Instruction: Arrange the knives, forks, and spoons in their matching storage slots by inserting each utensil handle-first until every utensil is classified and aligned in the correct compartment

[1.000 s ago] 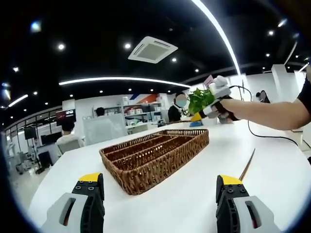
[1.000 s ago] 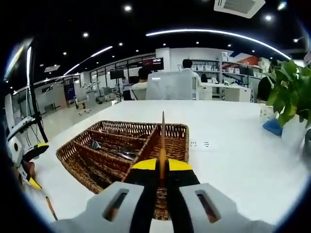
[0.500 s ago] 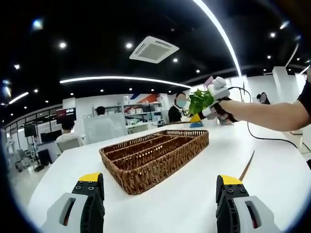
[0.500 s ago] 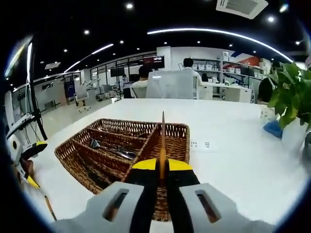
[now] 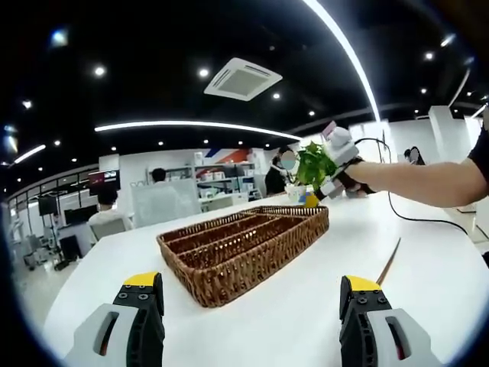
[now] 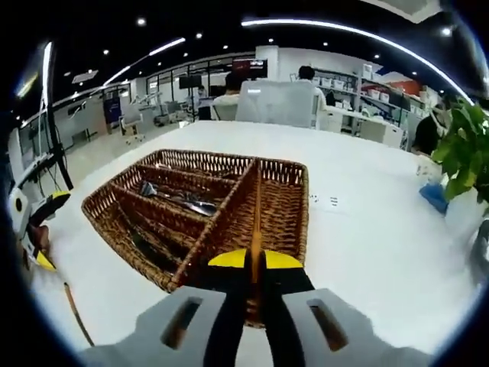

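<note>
Office lights and desks ring a white table. Seen from the left gripper view, the left gripper stands released with jaws wide apart at the lower frame, the wicker tray at centre ahead, a loose utensil at lower right, and the right gripper at upper right over the tray's far end.

Seen from the right gripper view, the right gripper is clenched on a knife, long axis pointing up-frame above the tray and along its right compartment, directly ahead; other utensils lie in the left slots. The left gripper sits at far left.
</note>
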`<state>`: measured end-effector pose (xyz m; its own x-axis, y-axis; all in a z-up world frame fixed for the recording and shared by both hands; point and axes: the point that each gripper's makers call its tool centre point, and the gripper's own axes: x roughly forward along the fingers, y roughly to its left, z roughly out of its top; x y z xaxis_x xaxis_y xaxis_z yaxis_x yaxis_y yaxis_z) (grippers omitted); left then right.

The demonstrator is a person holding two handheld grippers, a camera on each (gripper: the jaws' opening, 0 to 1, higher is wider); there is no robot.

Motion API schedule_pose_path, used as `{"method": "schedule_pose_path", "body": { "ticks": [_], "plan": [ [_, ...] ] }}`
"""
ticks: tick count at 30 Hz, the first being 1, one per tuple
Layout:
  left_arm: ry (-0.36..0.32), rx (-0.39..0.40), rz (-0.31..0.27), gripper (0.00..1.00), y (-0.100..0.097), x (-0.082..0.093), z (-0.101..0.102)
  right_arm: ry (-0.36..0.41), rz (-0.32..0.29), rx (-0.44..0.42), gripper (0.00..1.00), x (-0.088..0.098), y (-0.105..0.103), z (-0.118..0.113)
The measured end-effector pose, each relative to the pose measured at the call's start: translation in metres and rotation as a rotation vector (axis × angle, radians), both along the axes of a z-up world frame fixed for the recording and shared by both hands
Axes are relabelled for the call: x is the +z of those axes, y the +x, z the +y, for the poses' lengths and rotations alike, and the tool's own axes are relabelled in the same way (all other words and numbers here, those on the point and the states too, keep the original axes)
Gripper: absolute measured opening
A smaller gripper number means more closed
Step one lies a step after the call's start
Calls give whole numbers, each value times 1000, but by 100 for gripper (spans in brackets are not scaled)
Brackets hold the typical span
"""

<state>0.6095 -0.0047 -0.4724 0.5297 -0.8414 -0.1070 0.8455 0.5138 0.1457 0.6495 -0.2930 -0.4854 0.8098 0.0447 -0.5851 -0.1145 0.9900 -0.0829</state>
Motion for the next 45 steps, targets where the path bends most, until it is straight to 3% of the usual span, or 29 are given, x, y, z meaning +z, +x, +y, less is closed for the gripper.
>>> {"method": "schedule_pose_path", "body": {
  "ticks": [2, 8, 14, 16, 19, 21, 22, 26, 29, 36, 38, 39, 40, 41, 43, 45],
  "plan": [
    [2, -2, -3, 100, 0, 0, -1, -52, 32, -21, 4, -7, -1, -7],
    [2, -2, -3, 100, 0, 0, 0, -18, 69, -24, 4, -15, 7, -11],
    [5, -5, -4, 100, -1, -1, -1, -54, 225, 15, 4, -23, 3, -9],
    [4, -5, -5, 100, -1, 0, -1, -50, 243, 21, 5, -24, 4, -8],
    [-1, 1, -5, 100, 0, 1, 1, 14, 249, 27, 5, -26, 6, -6],
    [-4, 2, -3, 100, 0, 1, 2, 114, 244, 20, 5, -32, 7, -3],
    [-3, 1, -3, 100, 0, 1, 1, 105, 245, 70, 5, -31, 6, -2],
    [1, -2, -4, 100, -1, 0, 0, 94, 278, 61, 5, -33, 6, -2],
    [10, -8, -7, 100, -2, -1, -2, 98, 389, 50, 5, -45, 4, 2],
    [6, -5, -7, 100, -1, 0, -1, 73, 389, 69, 6, -43, 4, 3],
    [3, -1, -6, 100, 0, 0, 0, 49, 359, 73, 7, -40, 2, 3],
    [8, -3, -6, 100, 0, -1, 0, 52, 298, 117, 9, -35, 9, 3],
    [7, -4, -5, 100, 0, -1, -1, 4, 209, 168, 10, -29, 17, 3],
    [6, -3, -4, 100, 0, -1, -1, 42, 211, 122, 10, -26, 15, 2],
    [7, -1, -4, 100, 1, -1, 0, 31, 146, 136, 16, -19, 22, 2],
    [5, -1, -2, 100, 1, -2, 0, 49, 129, 149, 25, -13, 18, 7]
  ]
}}
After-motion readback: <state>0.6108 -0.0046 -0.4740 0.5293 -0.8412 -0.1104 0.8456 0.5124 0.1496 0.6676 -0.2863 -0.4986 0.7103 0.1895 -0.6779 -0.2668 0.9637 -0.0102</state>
